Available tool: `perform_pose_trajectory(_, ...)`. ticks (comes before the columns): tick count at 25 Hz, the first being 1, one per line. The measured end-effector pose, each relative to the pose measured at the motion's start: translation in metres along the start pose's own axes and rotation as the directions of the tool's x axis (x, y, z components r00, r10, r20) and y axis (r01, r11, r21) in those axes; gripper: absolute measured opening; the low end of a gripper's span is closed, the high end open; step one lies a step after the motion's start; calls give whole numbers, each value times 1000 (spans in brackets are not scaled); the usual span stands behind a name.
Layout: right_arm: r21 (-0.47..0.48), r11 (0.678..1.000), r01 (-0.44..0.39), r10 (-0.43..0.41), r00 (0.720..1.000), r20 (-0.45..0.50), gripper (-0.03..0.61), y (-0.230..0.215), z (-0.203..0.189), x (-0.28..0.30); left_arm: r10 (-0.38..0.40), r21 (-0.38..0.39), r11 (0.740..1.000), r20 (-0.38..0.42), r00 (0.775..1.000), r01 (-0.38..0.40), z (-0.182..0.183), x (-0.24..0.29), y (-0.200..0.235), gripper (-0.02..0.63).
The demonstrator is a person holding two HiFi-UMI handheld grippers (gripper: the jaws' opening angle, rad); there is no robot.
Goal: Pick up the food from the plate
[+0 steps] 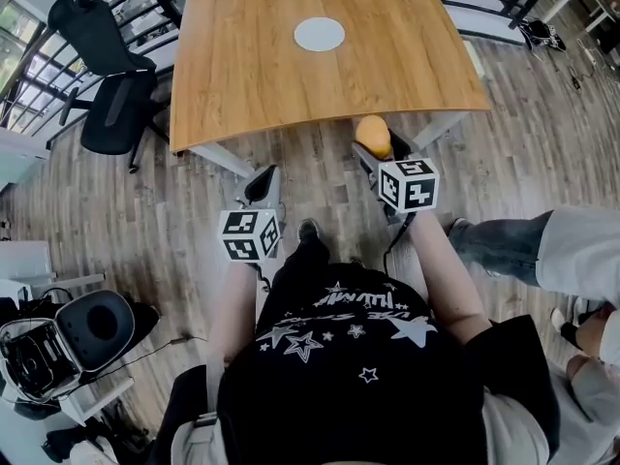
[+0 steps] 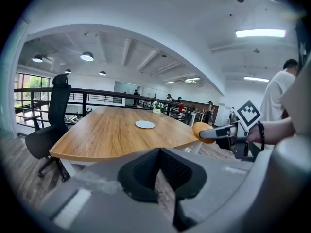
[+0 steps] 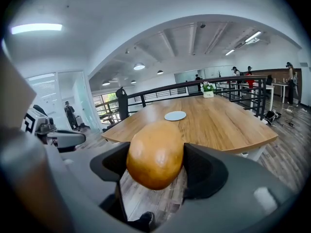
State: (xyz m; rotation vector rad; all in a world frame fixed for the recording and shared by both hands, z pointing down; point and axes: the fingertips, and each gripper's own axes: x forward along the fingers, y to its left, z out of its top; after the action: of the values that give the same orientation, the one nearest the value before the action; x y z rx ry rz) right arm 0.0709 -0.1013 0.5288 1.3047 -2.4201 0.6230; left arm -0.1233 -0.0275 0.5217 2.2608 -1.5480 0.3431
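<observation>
The right hand-held gripper has its jaws spread wide, and both dark pads press on the sides of a smooth, rounded orange-brown piece of food. The food sits clamped between them. It hangs in the air over the floor, just off the near edge of the counter, at about 1 o'clock from the person's body in the head view. The left hand-held gripper has its jaws brought together at the tips, with nothing between them. It is held over the floor at about 11 o'clock from the person.

The long pale-brown wooden counter carries a flat white round plate. The plate lies well apart from the food, at about 11 o'clock from it, and nothing rests on it. A small potted plant stands at the counter's far end.

The grey-brown plank floor spreads beneath. A black office chair stands at 10 o'clock, off the counter's left side, and a black railing runs behind it. Round lamps and light strips hang under a curved white ceiling. A second person in jeans stands at 3 o'clock.
</observation>
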Motion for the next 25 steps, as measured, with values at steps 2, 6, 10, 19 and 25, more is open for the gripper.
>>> perform_pose_trajectory(2,-6,1000,-2,2,1000,-1,344,-1,-7,-11,-4,-3,1000,6,1000,4,-4,-6,-12,2)
perform_pose_trajectory(6,-23,1000,-13,13,1000,5,344,0,-13,-29,-2,2,1000,13,1000,2,-11,-18,-31,2)
perform_pose_trajectory(10,-34,999,-27,27,1000,13,344,4,-14,-45,10,-5,1000,24,1000,-10,-14,-32,-42,2)
perform_pose_trajectory(19,-58,996,-62,62,998,6,344,14,-22,-79,36,-22,999,44,998,-35,-19,-63,-68,2)
perform_pose_trajectory(25,-73,995,-71,71,997,1,344,15,-38,-92,45,-26,999,46,998,-44,-33,-74,-82,2)
